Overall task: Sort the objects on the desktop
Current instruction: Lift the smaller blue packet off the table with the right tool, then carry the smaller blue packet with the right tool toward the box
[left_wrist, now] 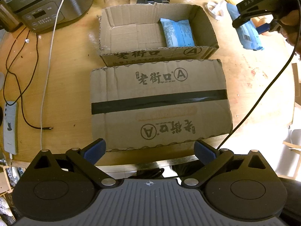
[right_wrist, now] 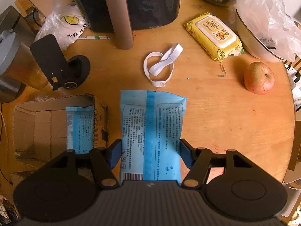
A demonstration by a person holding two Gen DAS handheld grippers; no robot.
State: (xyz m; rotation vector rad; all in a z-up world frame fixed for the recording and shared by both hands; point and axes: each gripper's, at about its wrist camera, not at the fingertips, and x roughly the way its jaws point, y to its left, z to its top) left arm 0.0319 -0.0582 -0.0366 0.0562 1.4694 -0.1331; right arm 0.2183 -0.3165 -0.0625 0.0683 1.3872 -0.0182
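Observation:
My right gripper (right_wrist: 150, 153) is shut on a blue tissue pack (right_wrist: 152, 131) and holds it above the table, just right of the open cardboard box (right_wrist: 33, 126). It shows in the left wrist view (left_wrist: 250, 35) at the upper right, with the right gripper (left_wrist: 252, 13) on it. Another blue pack (left_wrist: 177, 33) lies inside the open box (left_wrist: 131, 54) at its right end; it also shows in the right wrist view (right_wrist: 80, 128). My left gripper (left_wrist: 149, 151) is open and empty, at the near edge of an upside-down cardboard box (left_wrist: 160, 101).
A white elastic band (right_wrist: 160, 64), a yellow wipes pack (right_wrist: 214, 35), an apple (right_wrist: 259, 78) and a small hex key (right_wrist: 222, 71) lie on the round wooden table. A phone stand (right_wrist: 62, 66), a tube (right_wrist: 120, 20) and an appliance (left_wrist: 43, 3) stand behind. Cables (left_wrist: 24, 86) lie at left.

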